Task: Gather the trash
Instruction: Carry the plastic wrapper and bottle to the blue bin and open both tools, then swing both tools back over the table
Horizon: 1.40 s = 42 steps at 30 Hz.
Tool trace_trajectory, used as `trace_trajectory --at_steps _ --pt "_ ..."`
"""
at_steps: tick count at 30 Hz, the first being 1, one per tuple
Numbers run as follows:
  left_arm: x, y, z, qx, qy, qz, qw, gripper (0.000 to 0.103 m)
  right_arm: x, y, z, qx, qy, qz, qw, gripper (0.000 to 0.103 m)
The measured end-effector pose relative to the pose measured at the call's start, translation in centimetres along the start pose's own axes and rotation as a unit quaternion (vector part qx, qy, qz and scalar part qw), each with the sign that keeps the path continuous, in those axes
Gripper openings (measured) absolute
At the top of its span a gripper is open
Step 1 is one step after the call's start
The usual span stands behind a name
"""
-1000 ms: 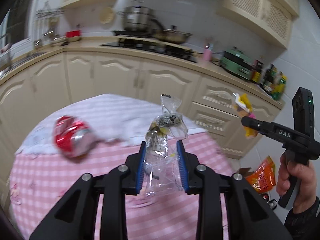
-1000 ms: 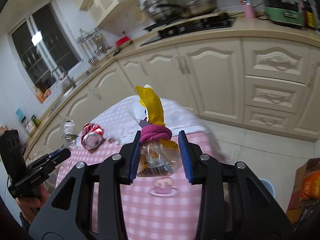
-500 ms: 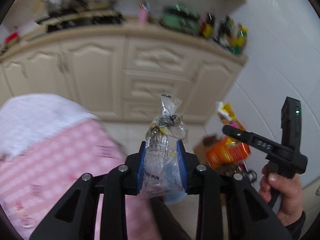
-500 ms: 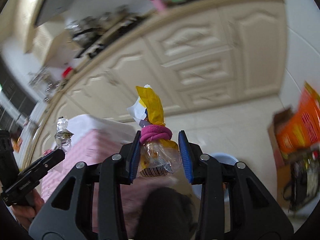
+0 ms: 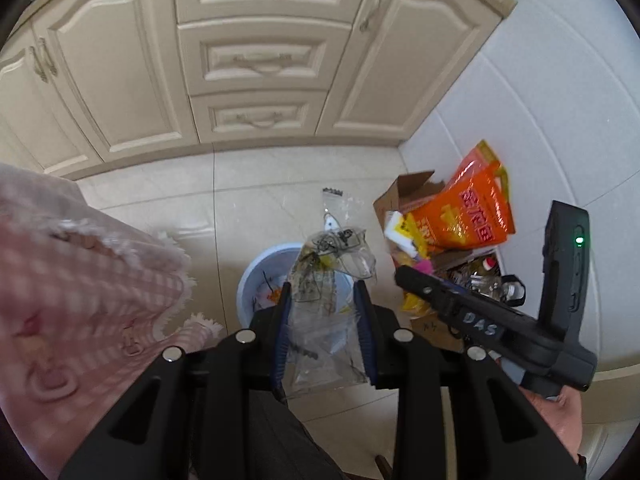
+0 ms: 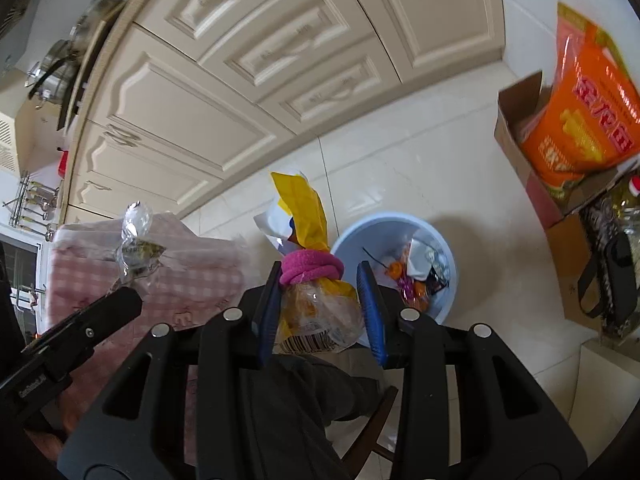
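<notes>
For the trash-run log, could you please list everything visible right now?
Clear wrapper: one, transparent, in the left claw.
Snack bag: one, yellow with a pink band, between the opening jaws of the right claw.
Bin: one, pale blue, on the floor, litter inside.
Cardboard box: one, brown, by the wall.
Orange packet: one, in the box.
Tablecloth: one, pink check.
Cabinets: cream.
Dark trouser leg: one, below the claws.
</notes>
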<state>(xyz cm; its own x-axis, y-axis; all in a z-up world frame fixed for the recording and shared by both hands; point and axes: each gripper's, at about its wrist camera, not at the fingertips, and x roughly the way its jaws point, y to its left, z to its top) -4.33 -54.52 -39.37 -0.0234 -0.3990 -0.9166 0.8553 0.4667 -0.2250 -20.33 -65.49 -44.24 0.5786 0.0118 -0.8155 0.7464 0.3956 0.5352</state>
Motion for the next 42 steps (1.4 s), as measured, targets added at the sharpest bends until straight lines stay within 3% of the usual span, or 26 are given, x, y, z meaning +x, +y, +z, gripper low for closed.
trace_trajectory --at_steps 1,2,3,5,6,9,15,28,42 --pt "0.7 -0.1 0.0 0.0 0.007 0.001 1.0 0.031 0.5 -0.2 0.0 0.004 0.004 0.001 1.0 0.039" --pt "1.3 0.0 0.2 -0.001 0.015 0.0 0.9999 0.031 1.3 -0.6 0.0 0.014 0.011 0.007 1.0 0.05" --pt "2.0 0.2 0.4 -0.006 0.024 -0.001 0.9997 0.038 1.8 -1.0 0.0 0.026 0.015 0.012 0.999 0.072" --pt "2.3 0.8 0.8 -0.02 0.027 0.002 0.9994 0.06 2.4 -1.9 -0.1 0.05 0.014 0.009 0.999 0.088" --pt "2.2 1.2 1.0 -0.03 0.022 0.008 0.9993 0.072 2.6 -2.2 -0.2 0.056 0.015 0.003 0.998 0.09" --pt "1.6 1.6 1.1 -0.037 0.01 0.023 0.999 0.084 2.5 -2.6 -0.3 0.065 0.011 -0.01 0.998 0.097" --pt "-0.2 1.7 1.2 -0.035 -0.008 0.031 0.9989 0.089 0.9 -2.5 -0.4 0.061 -0.006 -0.035 0.998 0.097" --pt "-6.3 1.2 0.4 -0.019 -0.063 0.023 0.9976 0.092 -2.8 1.2 -0.2 0.03 -0.037 -0.038 0.998 0.097" --pt "-17.2 3.8 -2.7 -0.034 -0.165 0.033 0.9851 0.092 -9.7 10.4 -0.4 -0.052 -0.105 -0.007 0.993 0.097"
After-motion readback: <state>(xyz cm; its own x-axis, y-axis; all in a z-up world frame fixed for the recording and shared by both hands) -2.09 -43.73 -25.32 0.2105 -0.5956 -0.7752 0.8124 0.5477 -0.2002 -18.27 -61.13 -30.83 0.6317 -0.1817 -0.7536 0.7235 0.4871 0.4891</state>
